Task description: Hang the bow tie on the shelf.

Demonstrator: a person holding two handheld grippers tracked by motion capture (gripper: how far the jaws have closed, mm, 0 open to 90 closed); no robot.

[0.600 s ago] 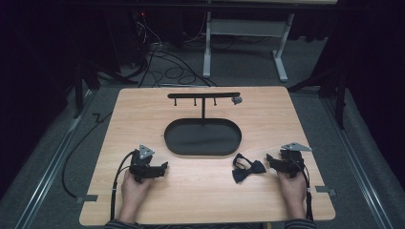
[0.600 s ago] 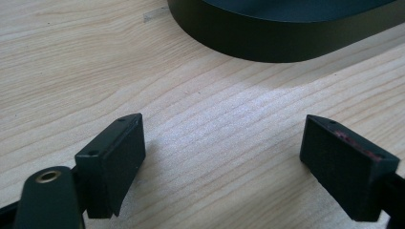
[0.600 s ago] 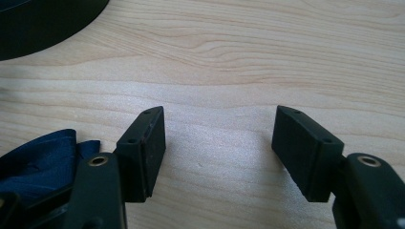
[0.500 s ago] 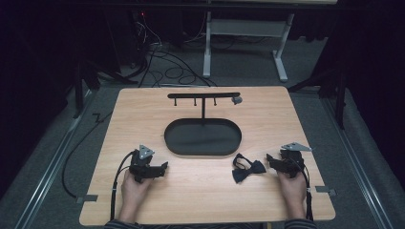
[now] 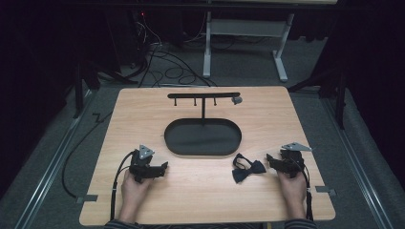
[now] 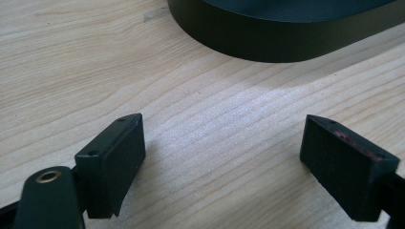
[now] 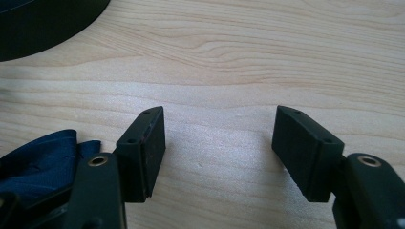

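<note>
Resting low on the pale wooden worktop (image 5: 200, 191), the right gripper (image 5: 271, 160) is sitting just beside a small dark navy fabric bow tie (image 5: 248, 169), its jaws standing wide apart with nothing between them. The bow tie is lying flat near the front edge, toward the person's left of that gripper, its long axis running roughly across the worktop with a slight tilt, and one soft, creased wing is showing at the lower left of the right gripper view (image 7: 40, 162), just outside the nearer jaw. So the right hand (image 5: 292, 185) is plainly the nearer one; the left gripper (image 5: 165, 168) is lying well apart from the tie, its jaws also spread and empty, pointing toward the black oval metal tray (image 5: 203, 149).

That tray is forming the base of a matte black T-shaped stand (image 5: 204, 96), whose thin post is rising to a crossbar carrying small hanging pegs and a grey knob at one end. The tray wall looks smooth and rounded in the left gripper view (image 6: 286, 40). Judging from this layout, a short sideways shift would be bringing the open jaws over the tie's narrow knot.
</note>
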